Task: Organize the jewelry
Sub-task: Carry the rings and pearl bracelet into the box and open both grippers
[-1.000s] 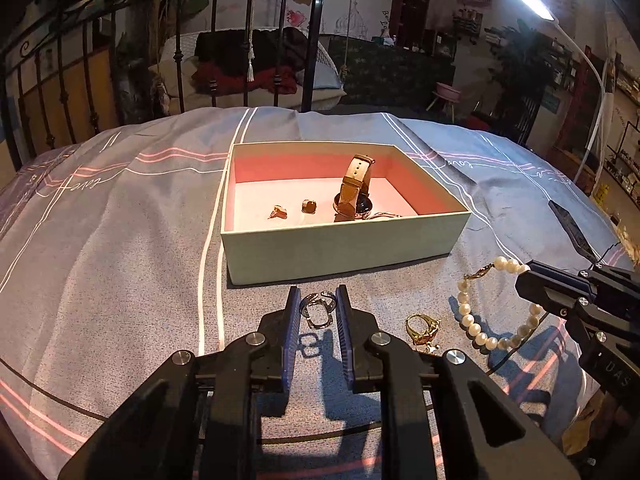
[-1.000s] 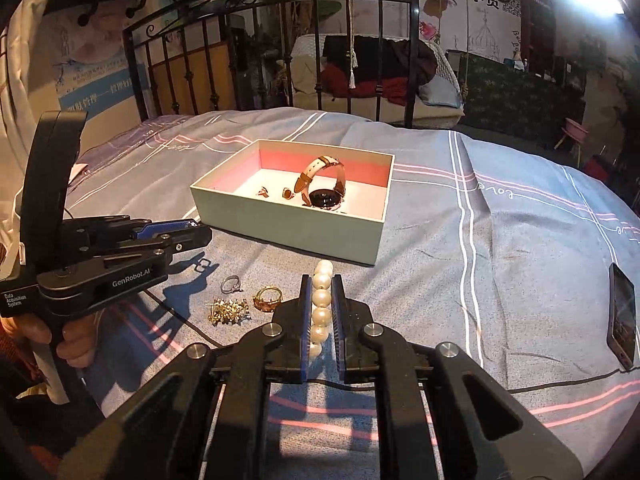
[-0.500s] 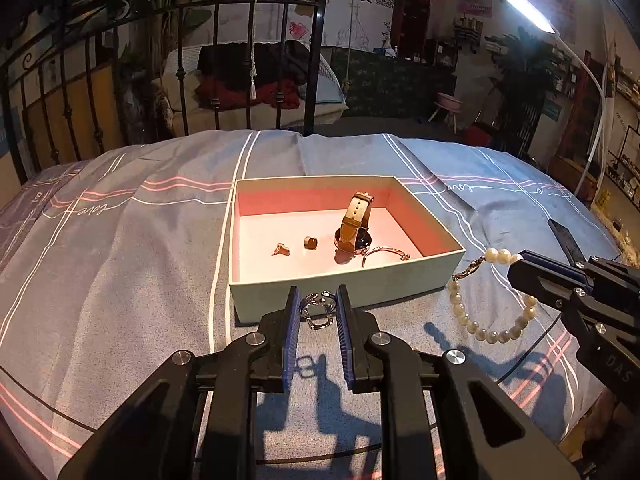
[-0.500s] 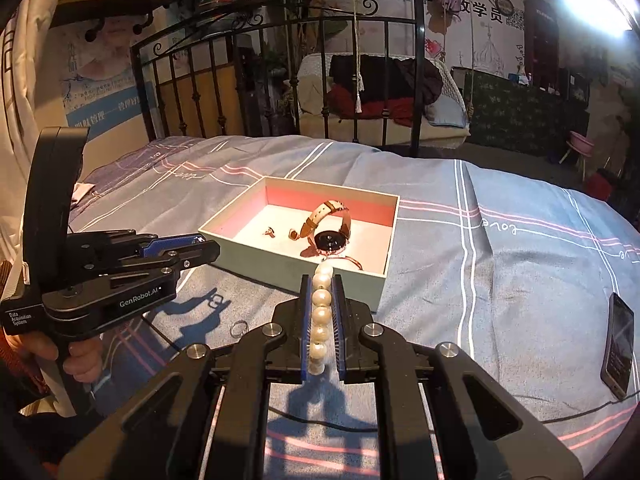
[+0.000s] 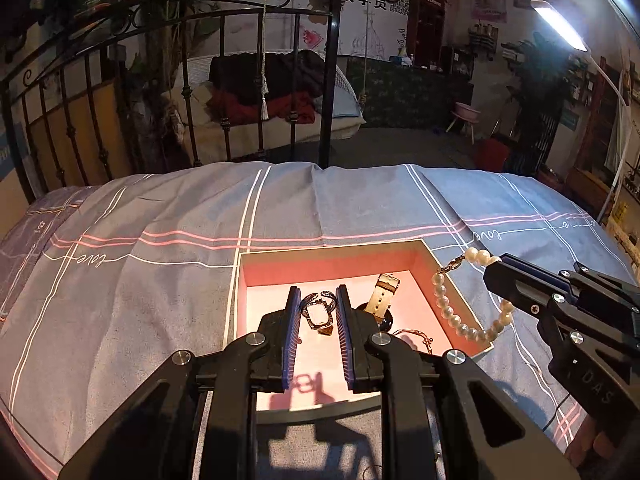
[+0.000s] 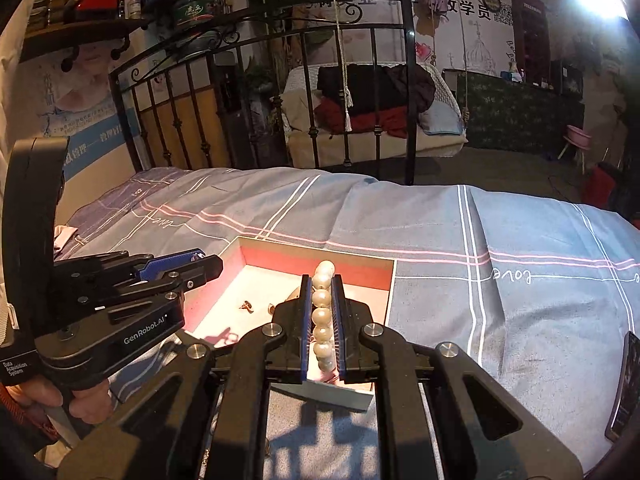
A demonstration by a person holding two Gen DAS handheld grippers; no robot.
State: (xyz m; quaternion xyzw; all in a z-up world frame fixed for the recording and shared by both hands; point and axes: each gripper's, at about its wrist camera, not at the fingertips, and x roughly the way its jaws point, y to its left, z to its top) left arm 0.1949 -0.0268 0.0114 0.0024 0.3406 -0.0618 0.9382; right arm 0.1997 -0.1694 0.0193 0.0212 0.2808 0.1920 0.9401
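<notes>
A pale green box with a pink inside [image 5: 332, 262] [image 6: 360, 258] lies on the bed. In it are a watch with a tan strap [image 5: 382, 298], a thin bangle [image 5: 416, 336] and small earrings [image 6: 247, 306]. My left gripper [image 5: 318, 308] is shut on a silver ring [image 5: 318, 312] and holds it above the box floor. My right gripper [image 6: 321, 304] is shut on a pearl bracelet [image 6: 322, 312]; in the left wrist view the bracelet [image 5: 452, 316] hangs over the box's right wall.
The box sits on a grey-blue striped bedspread [image 5: 140, 280]. A black iron bed frame [image 5: 256, 92] stands behind. A phone [image 6: 624, 388] lies at the right edge of the bed. A hand [image 6: 48, 400] holds the left gripper.
Both grippers have lifted off the bedspread and moved forward over the box, the left with the ring, the right with the pearl bracelet.
</notes>
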